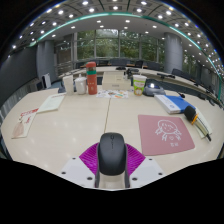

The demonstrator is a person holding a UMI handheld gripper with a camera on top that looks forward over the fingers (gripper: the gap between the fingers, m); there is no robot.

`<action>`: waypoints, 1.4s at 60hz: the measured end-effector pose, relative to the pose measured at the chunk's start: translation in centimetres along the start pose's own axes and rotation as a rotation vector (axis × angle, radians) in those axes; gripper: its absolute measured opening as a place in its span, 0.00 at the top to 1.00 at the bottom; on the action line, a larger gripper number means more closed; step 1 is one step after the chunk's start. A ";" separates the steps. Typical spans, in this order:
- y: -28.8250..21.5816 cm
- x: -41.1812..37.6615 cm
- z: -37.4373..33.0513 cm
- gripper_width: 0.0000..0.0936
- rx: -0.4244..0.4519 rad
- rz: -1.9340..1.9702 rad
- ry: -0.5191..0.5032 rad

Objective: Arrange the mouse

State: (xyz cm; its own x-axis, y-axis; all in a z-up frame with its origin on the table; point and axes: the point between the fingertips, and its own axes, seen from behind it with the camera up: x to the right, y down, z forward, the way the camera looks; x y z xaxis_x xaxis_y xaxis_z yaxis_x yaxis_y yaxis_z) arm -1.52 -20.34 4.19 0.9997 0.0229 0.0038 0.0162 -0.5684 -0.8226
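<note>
A black computer mouse sits between my two fingers, whose magenta pads press on both its sides. My gripper is shut on the mouse and holds it over the near edge of the pale table. A pink mouse mat with a cartoon print lies on the table to the right, just ahead of the fingers.
A red bottle and cups stand far back on the left. Papers and a small packet lie at the left. A green-and-white cup, a blue book and dark items lie at the right.
</note>
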 end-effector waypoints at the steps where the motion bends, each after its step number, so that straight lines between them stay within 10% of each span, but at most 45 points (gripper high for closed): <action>1: -1.1 0.1 -0.4 0.64 0.017 0.010 -0.006; 21: -18.7 12.4 -2.7 0.65 0.281 0.077 0.046; 46: -2.2 24.7 10.7 0.64 -0.036 0.084 0.134; 55: -1.2 24.4 11.2 0.49 -0.057 0.093 0.096; 63: -2.2 24.7 8.6 0.07 -0.059 0.084 0.130; 84: -4.4 19.8 -10.2 0.09 -0.037 0.103 0.179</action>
State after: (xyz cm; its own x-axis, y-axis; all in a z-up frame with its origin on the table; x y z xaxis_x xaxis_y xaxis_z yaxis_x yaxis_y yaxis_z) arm 18.40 -25.78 13.72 0.9831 -0.1815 0.0248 -0.0888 -0.5904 -0.8022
